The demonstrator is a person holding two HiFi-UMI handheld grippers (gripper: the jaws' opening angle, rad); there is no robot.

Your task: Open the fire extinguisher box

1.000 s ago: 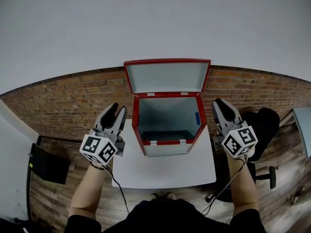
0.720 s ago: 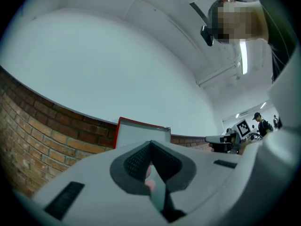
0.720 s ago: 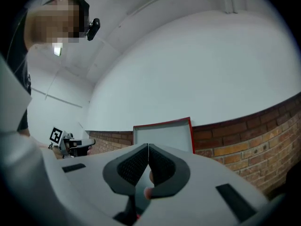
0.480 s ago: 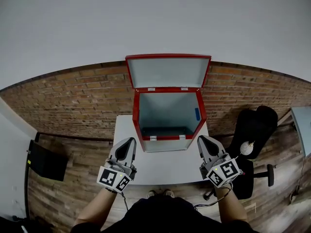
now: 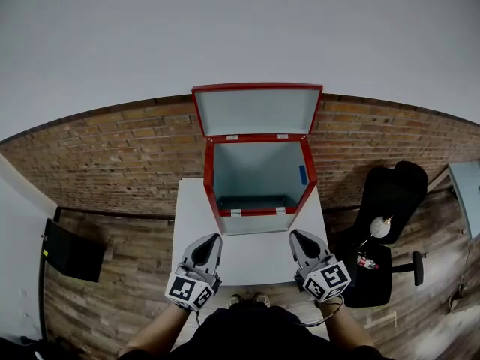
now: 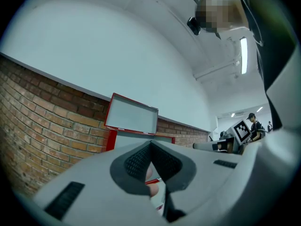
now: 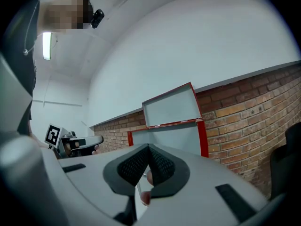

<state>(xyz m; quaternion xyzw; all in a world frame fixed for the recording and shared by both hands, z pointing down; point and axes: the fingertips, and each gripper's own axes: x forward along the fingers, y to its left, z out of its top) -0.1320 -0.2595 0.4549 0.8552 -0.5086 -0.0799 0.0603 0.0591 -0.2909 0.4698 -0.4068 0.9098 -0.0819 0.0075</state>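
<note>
Straight ahead of both tools, across a bare strip of worktop (image 5: 247, 259), stands the fire extinguisher box (image 5: 259, 175). Its mouth faces up and its lid (image 5: 257, 111) is raised upright on the far edge, before the brick wall. The left tool (image 5: 212, 238) and right tool (image 5: 298, 235) hover clear of it over the near edge, each clenched on nothing, one off each front corner and about equally near. Judging by the lid, the opening looks done, so no further reach seems called for.
</note>
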